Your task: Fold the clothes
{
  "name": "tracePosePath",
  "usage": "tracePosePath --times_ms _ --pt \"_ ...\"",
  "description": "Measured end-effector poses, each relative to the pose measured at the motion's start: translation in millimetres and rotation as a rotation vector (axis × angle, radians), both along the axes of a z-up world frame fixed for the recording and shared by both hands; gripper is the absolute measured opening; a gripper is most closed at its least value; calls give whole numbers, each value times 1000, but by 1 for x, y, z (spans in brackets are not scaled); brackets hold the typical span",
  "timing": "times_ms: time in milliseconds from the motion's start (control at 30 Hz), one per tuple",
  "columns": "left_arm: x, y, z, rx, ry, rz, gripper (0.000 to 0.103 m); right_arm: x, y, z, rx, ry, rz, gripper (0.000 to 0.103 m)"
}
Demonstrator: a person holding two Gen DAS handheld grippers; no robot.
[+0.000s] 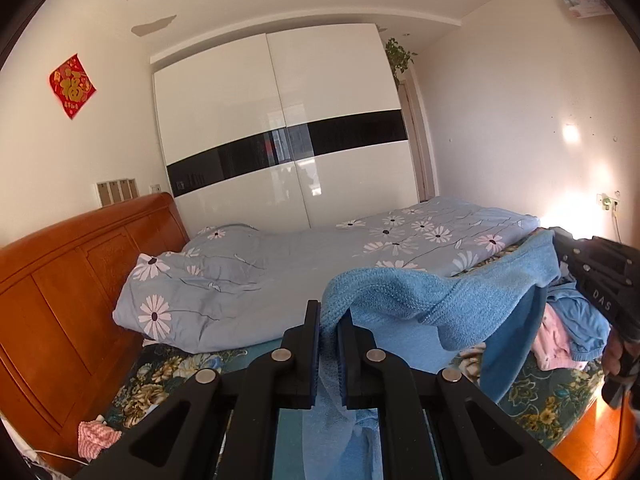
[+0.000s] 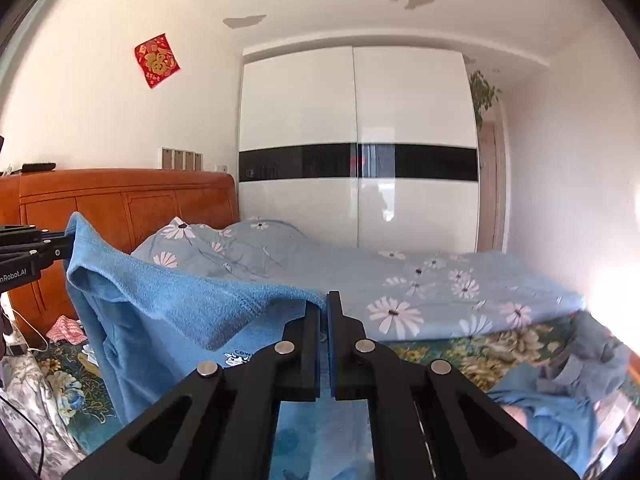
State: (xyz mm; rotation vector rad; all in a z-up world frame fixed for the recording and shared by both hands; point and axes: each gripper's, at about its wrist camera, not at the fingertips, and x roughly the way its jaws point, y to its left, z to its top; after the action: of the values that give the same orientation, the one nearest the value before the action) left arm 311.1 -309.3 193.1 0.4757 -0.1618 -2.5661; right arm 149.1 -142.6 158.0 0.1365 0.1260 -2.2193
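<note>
Left hand-held gripper (image 1: pixel 329 312) pinches one edge of the blue knit garment (image 1: pixel 432 300); right hand-held gripper (image 2: pixel 323 312) pinches the opposite edge. Garment hangs stretched between them, centre frame, above the bed (image 1: pixel 168 364). No fold made yet, judging by this. Unfolded clothes pile (image 1: pixel 568 332) waits at right edge.

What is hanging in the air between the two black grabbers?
A blue knitted garment stretches between them. The left gripper pinches one edge and the right gripper the other; the right wrist view shows the whole span.
</note>
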Motion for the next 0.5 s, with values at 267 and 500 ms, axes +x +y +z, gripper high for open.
tracePosePath --times_ms 267,500 --pt "30 26 25 -67 10 -30 10 47 41 44 15 195 30 3" --pt "-59 -37 -28 6 -174 21 12 -11 -25 9 176 125 10 3"
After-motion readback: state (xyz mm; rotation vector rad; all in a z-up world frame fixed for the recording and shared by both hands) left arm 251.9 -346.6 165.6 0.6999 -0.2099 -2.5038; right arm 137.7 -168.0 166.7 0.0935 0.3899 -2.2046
